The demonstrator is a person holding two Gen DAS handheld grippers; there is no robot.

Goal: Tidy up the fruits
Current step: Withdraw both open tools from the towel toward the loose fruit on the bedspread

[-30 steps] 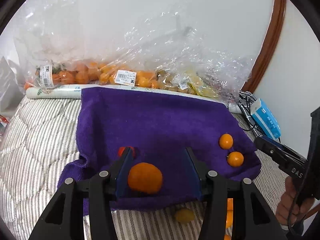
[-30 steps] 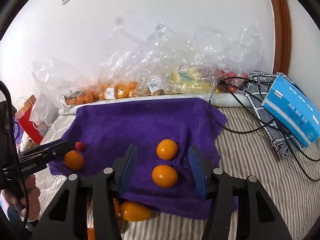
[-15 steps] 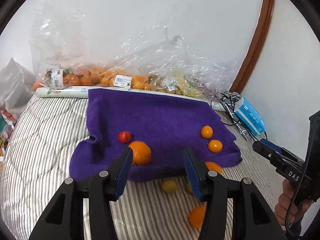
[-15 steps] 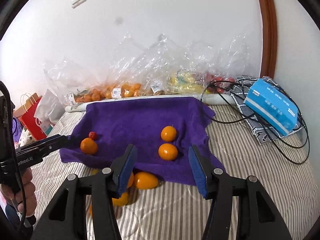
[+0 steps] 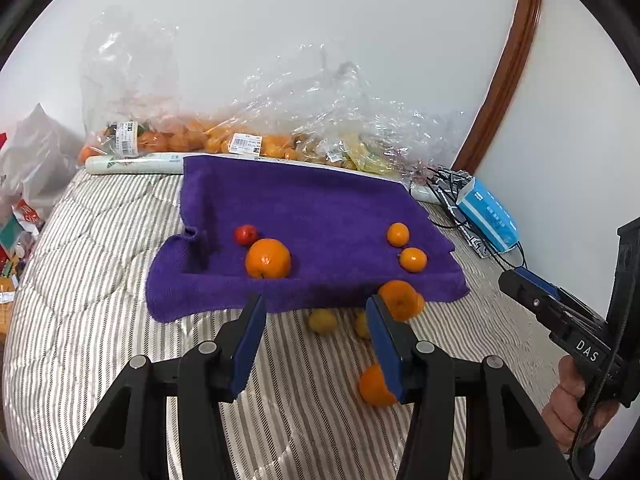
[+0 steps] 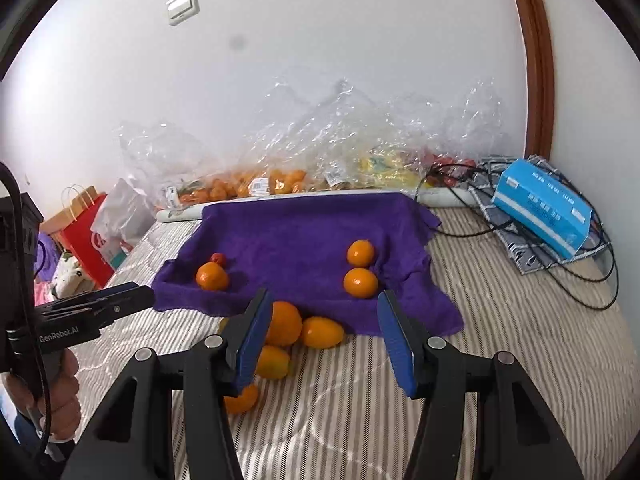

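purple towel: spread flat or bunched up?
Mostly spread. The purple towel lies open over the striped bedding, four fruits on it; only its near-left corner is rucked up.

orange [image 5: 374,387] half hidden behind the left gripper's blue pad [image 5: 385,350], another orange [image 6: 241,399] mostly behind the right gripper's pad [image 6: 251,342], bag labels [image 5: 246,145] too small to read, person's hand [image 5: 573,407] cut by the frame edge

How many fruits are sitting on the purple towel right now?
4: a small red fruit and a large orange beside it on the left, two small oranges on the right. More lie off the purple towel, some possibly hidden.
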